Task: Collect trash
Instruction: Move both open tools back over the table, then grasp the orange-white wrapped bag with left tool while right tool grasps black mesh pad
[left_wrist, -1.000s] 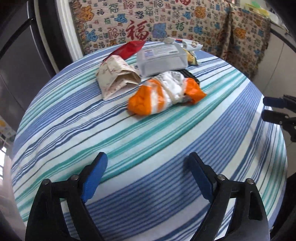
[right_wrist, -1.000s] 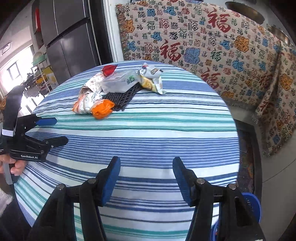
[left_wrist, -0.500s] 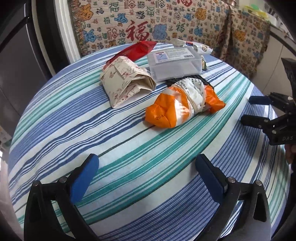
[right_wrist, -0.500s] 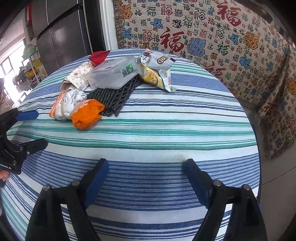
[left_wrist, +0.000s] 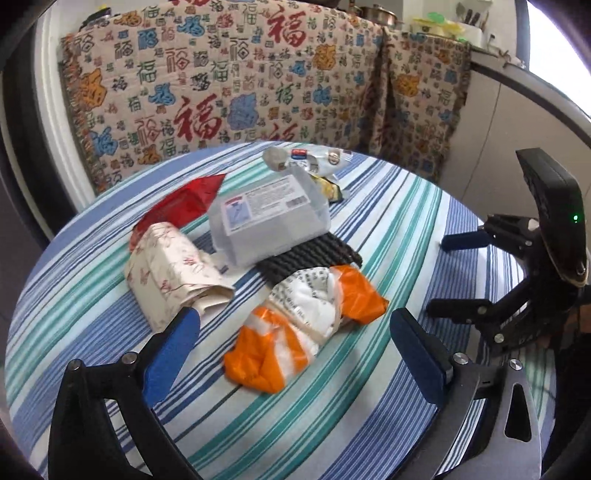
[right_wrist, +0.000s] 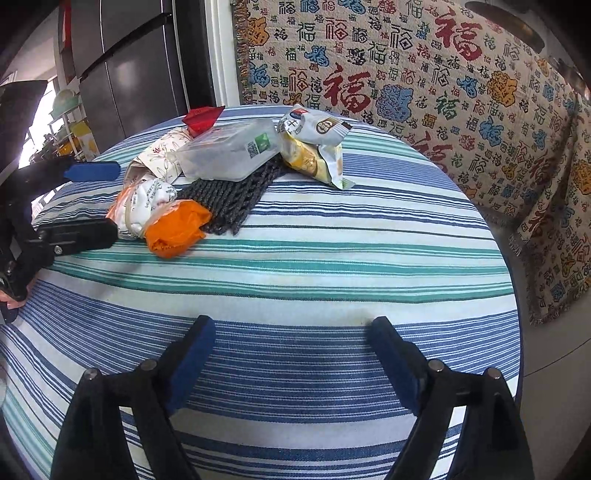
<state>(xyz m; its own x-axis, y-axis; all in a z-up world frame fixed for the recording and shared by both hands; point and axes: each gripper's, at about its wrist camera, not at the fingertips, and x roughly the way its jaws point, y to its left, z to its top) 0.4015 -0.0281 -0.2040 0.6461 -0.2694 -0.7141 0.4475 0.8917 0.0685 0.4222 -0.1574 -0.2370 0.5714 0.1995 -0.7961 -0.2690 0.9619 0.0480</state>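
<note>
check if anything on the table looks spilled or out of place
Nothing spilled. The clear plastic box sits tilted on the black netting, crowded by the orange bag and other wrappers on the striped tablecloth.

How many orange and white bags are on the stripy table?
1. The orange and white bag lies at the near end of the trash pile, against the black mesh mat, between the open left gripper's fingers. Others may be hidden.

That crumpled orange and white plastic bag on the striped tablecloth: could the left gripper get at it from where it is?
Probably yes. The left gripper is open, with the crumpled orange and white plastic bag lying just ahead between its fingers and nothing on top of it. The black mesh netting only touches its far side.
</note>
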